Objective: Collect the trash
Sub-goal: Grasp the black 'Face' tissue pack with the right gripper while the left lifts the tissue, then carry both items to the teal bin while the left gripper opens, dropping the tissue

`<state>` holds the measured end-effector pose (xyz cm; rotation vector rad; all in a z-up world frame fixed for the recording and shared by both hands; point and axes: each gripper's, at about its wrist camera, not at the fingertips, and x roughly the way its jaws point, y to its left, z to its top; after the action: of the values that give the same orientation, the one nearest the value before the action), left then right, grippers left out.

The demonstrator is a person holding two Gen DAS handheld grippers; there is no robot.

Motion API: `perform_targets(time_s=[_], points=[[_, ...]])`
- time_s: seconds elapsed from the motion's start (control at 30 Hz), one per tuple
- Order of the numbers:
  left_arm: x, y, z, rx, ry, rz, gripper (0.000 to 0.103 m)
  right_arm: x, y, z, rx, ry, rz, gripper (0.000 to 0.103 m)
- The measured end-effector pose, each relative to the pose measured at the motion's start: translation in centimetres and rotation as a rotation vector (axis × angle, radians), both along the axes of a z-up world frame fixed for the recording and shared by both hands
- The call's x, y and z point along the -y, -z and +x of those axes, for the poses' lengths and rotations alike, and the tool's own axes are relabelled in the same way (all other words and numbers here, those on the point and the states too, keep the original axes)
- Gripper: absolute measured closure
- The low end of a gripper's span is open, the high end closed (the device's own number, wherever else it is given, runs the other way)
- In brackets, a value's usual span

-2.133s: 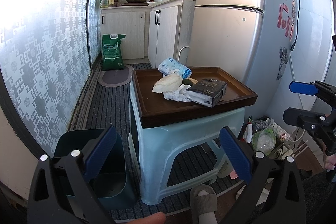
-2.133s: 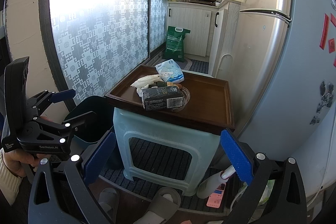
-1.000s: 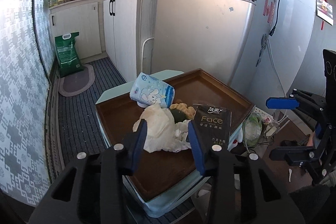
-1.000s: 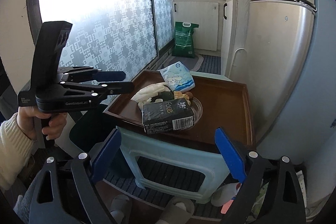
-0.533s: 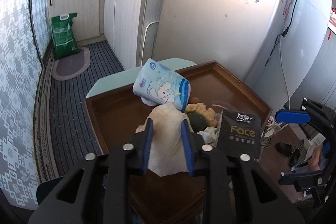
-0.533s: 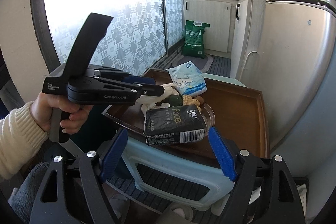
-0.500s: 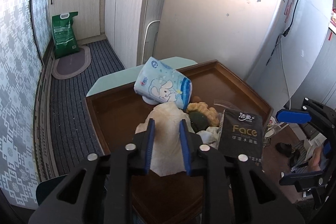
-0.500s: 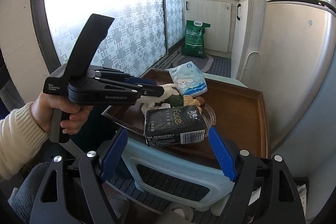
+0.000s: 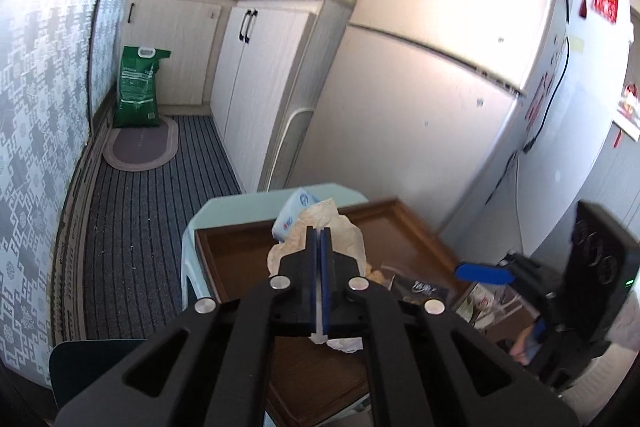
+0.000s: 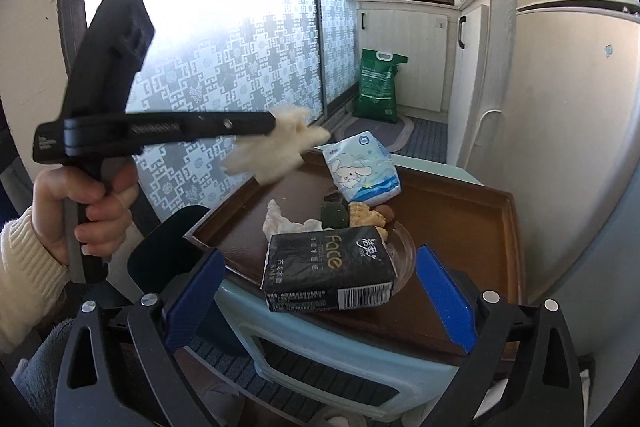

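the left fingers (image 9: 325, 255) hide most of the blurred crumpled tissue (image 9: 344, 231).

Crumpled white tissue (image 10: 276, 151) hangs lifted above the tray's trash pile (image 10: 348, 215).

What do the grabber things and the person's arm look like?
Both are black plastic. The right gripper has two long fingers with blue pads and shiny silver bolts. The left gripper has a chunky black handle with small white lettering. The sleeve is cream ribbed knit.

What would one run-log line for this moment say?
left hand-held gripper: shut on crumpled tissue, above tray | right hand-held gripper: open, empty | tissue pack: on tray
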<state>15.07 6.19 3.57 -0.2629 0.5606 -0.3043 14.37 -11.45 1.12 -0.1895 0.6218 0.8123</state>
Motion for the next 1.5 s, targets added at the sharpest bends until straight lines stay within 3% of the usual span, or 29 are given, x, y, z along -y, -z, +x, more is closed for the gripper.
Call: perform_targets(time_s=[0.23, 0.5, 0.67, 0.77, 1.07, 1.3, 1.5], points=[[-1.8, -0.9, -2.9, 0.06, -0.087, -0.119, 0.101, -0.2, 0.9, 1.2, -0.009, -0.029, 0.018, 0.005], [-4.7, 0.2, -4.9, 0.089, -0.177, -0.18, 0.101, -2.1, 2.7, 1.9, -0.001, -0.039, -0.039, 0.005], [-5.3, 0.6, -5.8, 0.101, -0.204, -0.136, 0.101, -2.6, 3.5, 2.3, -0.016, -0.031, -0.029, 0.005], [-5.7, 0.8, -6.3, 0.104, -0.222, -0.097, 0.101, -2.6, 3.5, 2.6, -0.026, -0.026, -0.028, 0.028], [-8.8, 0.9, -8.4, 0.116, -0.287, -0.111, 0.101, -2.6, 2.6, 2.0, 0.002, -0.012, -0.061, 0.031], [-11.4, 1.5, -9.9, 0.078, -0.352, -0.099, 0.101, -3.5, -1.0, 0.2, 0.046, -0.022, -0.057, 0.032], [-12.9, 3.0, -10.5, 0.001, -0.391, -0.023, 0.101, -7.4, -4.5, -1.5, 0.028, -0.065, -0.022, 0.032]])
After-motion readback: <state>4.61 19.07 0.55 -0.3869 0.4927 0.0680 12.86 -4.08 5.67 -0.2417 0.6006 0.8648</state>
